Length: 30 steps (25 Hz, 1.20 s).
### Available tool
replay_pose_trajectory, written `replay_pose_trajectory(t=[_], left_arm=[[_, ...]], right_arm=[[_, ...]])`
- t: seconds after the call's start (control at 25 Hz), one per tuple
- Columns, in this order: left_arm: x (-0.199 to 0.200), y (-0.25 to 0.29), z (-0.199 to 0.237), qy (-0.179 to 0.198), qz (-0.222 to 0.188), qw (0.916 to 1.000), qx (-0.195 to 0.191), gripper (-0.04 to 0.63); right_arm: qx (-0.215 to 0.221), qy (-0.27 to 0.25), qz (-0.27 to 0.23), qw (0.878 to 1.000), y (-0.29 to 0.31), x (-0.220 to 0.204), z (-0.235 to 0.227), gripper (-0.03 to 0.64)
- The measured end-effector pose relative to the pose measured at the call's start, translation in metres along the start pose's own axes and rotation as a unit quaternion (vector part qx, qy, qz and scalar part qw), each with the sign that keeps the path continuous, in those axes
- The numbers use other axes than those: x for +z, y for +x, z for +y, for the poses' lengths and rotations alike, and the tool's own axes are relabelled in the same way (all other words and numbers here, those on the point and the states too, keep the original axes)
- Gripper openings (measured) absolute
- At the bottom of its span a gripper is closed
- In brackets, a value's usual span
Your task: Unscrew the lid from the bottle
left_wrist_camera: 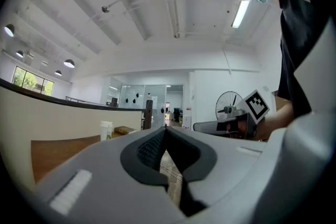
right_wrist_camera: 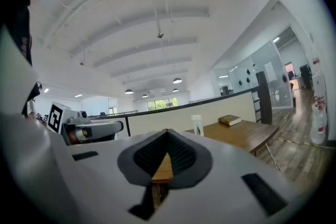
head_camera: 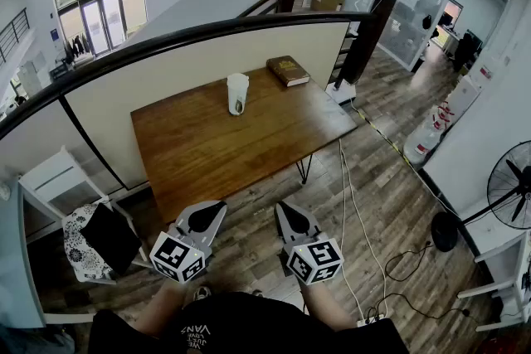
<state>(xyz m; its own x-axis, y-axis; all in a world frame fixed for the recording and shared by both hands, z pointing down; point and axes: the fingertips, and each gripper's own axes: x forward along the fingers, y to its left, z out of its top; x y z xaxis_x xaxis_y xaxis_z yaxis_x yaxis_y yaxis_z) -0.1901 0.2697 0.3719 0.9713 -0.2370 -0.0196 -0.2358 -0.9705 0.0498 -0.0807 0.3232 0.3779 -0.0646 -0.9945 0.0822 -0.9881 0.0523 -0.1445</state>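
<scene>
While my left gripper [head_camera: 211, 210] and right gripper [head_camera: 284, 210] hang short of the worktop [head_camera: 216, 153], fingers together on nothing, I log the bottle [head_camera: 237, 95]: upright (lid [head_camera: 237, 79] seemingly on), well ahead near the far edge, marginally nearer the left.

Wood table [head_camera: 217, 155] by half wall [head_camera: 166, 83]; plank floor [head_camera: 390, 203]; windows [head_camera: 99, 0] far left; prob. pedestal fan [head_camera: 513, 182] right.
</scene>
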Motion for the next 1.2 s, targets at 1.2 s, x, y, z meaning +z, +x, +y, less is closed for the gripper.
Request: replay_pose_trajectory(t=[1.2], left_arm=[[-0.052, 0.094, 0.114, -0.052, 0.042, 0.9881, 0.138, 0.227]], right_arm=[[0.068, 0.044, 0.028, 0.996, 0.112, 0.000, -0.118, 0.227]])
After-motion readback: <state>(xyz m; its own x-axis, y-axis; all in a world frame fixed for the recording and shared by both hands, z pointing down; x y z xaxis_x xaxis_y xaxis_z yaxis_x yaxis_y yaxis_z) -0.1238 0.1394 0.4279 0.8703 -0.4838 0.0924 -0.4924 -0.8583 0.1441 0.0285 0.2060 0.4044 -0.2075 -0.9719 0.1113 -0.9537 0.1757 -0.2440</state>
